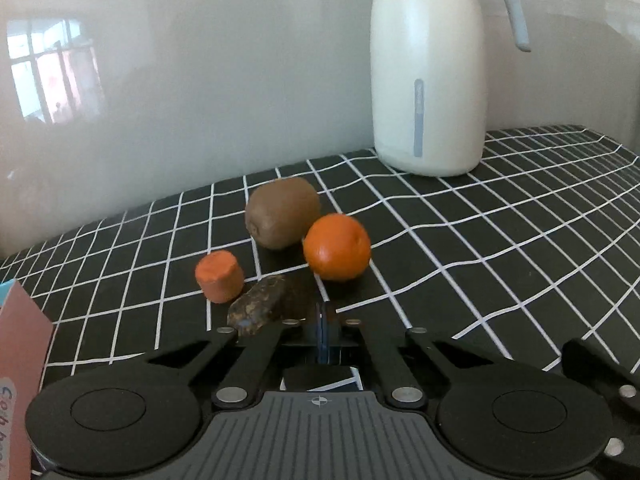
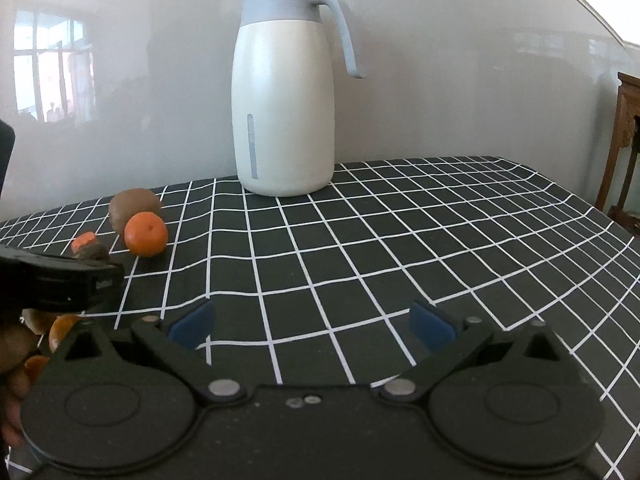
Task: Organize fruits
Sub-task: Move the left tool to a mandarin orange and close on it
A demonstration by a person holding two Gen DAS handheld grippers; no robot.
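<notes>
1. While its blue pads meet with nothing between them, the left gripper (image 1: 323, 316) sits low in the frame's centre, just before a dark brown lump (image 1: 260, 300).
2. Above it lie a carrot piece (image 1: 219, 276), a kiwi (image 1: 282, 212) and an orange (image 1: 337, 246) on the checked desk (image 1: 500, 240).
3. Spread wide and empty, the right gripper (image 2: 312, 326) fills the lower frame; a jug (image 2: 284, 112) stands behind.

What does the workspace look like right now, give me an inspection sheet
Surface: black tablecloth with white grid.
Job's things: kiwi touching orange; carrot chunk; dark brown lump; more fruit, partly hidden, at the right view's lower left.
Clutter: cream jug, pink box.
Tongs: left tongs shut, empty; right tongs open, empty.
Cables: nothing seen.
Surroundings: glossy wall, wooden furniture.
</notes>
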